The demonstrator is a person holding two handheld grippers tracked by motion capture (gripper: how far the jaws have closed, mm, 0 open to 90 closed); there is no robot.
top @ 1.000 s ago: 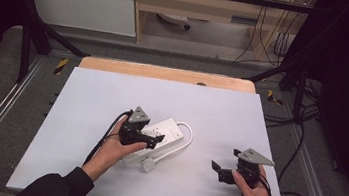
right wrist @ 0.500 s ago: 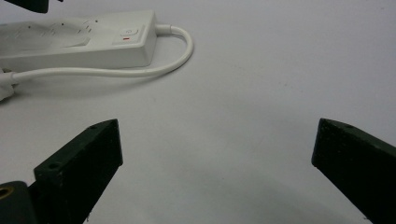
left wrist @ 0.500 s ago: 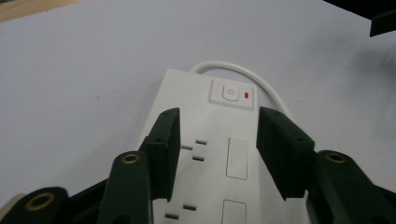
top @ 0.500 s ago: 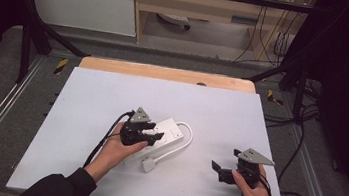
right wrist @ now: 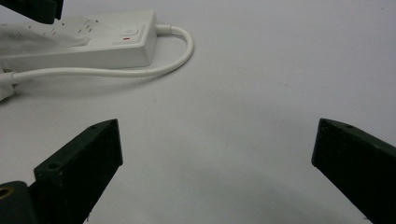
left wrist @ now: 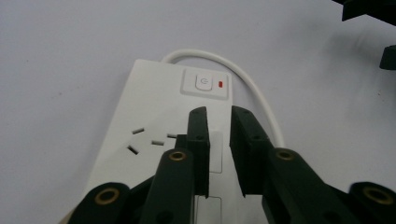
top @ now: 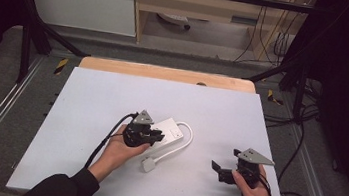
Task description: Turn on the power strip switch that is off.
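Observation:
A white power strip (top: pixel 171 129) lies near the middle of the white table (top: pixel 112 95). Its white cord (top: pixel 185 140) loops round to a plug (top: pixel 148 164) on the near side. My left gripper (top: pixel 156 137) hovers over the strip's socket end, its jaws drawn together with a thin slit between them. In the left gripper view the gripper (left wrist: pixel 219 112) points at the power switch (left wrist: pixel 203 82) and the red lamp beside it. My right gripper (top: pixel 225 159) rests low at the front right, open wide and holding nothing. The right gripper view (right wrist: pixel 217 135) looks across bare table toward the strip (right wrist: pixel 93 42).
A wooden strip (top: pixel 165 73) edges the table's far side. Black frame bars and floor cables (top: pixel 304 129) run round the table. A black cable (top: pixel 107 140) trails from the left gripper toward the person's sleeve.
The left gripper has crept a little farther over the power strip toward its switch end. The right gripper has stayed where it was.

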